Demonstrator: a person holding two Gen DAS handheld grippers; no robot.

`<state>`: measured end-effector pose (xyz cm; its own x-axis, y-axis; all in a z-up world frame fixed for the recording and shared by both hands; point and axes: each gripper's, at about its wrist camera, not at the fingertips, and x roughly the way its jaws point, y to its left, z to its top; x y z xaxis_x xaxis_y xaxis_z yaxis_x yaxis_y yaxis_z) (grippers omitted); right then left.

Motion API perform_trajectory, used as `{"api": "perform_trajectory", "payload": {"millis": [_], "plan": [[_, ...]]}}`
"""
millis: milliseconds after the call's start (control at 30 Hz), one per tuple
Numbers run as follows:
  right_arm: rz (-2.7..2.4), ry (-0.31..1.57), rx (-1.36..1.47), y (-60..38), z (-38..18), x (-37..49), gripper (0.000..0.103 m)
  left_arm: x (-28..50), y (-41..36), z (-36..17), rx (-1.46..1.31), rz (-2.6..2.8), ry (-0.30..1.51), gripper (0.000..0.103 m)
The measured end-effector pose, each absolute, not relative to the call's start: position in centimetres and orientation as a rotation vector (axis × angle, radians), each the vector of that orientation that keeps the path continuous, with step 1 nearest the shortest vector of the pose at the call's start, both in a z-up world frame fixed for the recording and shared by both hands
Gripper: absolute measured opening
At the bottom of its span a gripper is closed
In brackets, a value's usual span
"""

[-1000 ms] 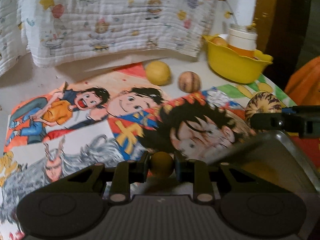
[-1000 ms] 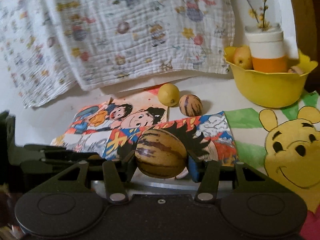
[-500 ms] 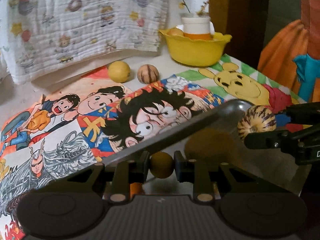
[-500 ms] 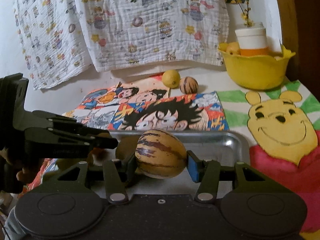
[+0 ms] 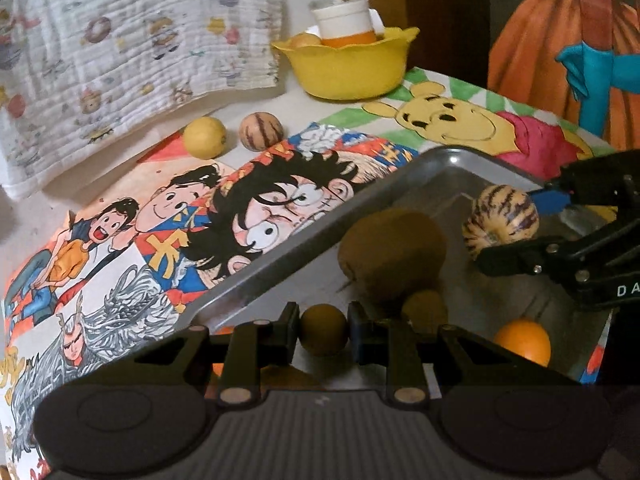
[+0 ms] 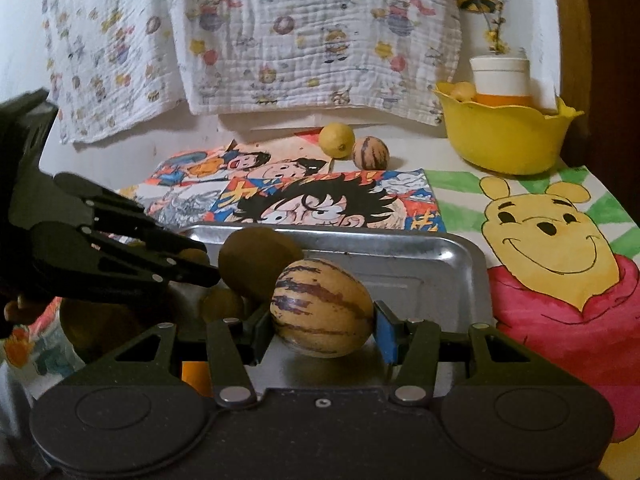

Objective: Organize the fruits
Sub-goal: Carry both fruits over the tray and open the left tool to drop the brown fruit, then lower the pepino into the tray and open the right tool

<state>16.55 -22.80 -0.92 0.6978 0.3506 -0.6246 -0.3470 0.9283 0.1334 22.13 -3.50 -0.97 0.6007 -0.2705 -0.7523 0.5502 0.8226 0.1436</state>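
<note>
My left gripper (image 5: 323, 330) is shut on a small brown round fruit (image 5: 323, 329), held over the near left part of a metal tray (image 5: 448, 168). My right gripper (image 6: 322, 314) is shut on a striped cream melon-like fruit (image 6: 322, 306), held over the tray (image 6: 448, 264); it also shows in the left wrist view (image 5: 500, 220). In the tray lie a large brown fruit (image 5: 392, 252), a small brown fruit (image 5: 424, 308) and an orange (image 5: 522, 340). A lemon (image 5: 204, 136) and a second striped fruit (image 5: 260, 132) lie on the table beyond.
A yellow bowl (image 5: 352, 68) holding a white and orange cup (image 5: 344, 24) and a fruit stands at the back right. A printed white cloth (image 6: 256, 40) hangs behind. Cartoon drawings (image 6: 560, 240) cover the table. An orange and blue figure (image 5: 568, 40) stands at the far right.
Both grippers have drawn back and over the tray with their fruits held. More of the tray and the fruits in it has come into view.
</note>
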Motion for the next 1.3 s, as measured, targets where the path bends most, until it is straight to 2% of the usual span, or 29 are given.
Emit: {"api": "perform_trajectory", "payload": {"millis": [367, 533, 700, 867, 967, 1200, 1300], "plan": [[0.402, 0.691, -0.033, -21.7, -1.2, 16.3, 0.054, 21.8, -4.0, -1.3, 0.424, -0.488, 0.792, 0.030], [0.394, 0.701, -0.009, -21.8, -1.2, 16.4, 0.055, 21.6, -4.4, -1.3, 0.445, -0.473, 0.791, 0.045], [0.380, 0.710, 0.016, -22.0, -1.1, 16.4, 0.056, 21.4, -4.3, -1.1, 0.443, -0.463, 0.793, 0.049], [0.369, 0.704, 0.045, -22.3, -0.9, 15.9, 0.067, 20.4, -3.7, -0.4, 0.423, -0.462, 0.771, 0.070], [0.358, 0.693, 0.059, -22.5, -0.6, 15.4, 0.073, 19.5, -3.2, 0.3, 0.409, -0.457, 0.749, 0.080], [0.376, 0.649, 0.088, -22.5, 0.3, 13.3, 0.092, 16.6, -1.2, 2.0, 0.340, -0.418, 0.682, 0.097], [0.413, 0.641, 0.079, -22.2, 0.5, 12.4, 0.096, 14.9, -0.3, 2.2, 0.308, -0.423, 0.650, 0.102]]}}
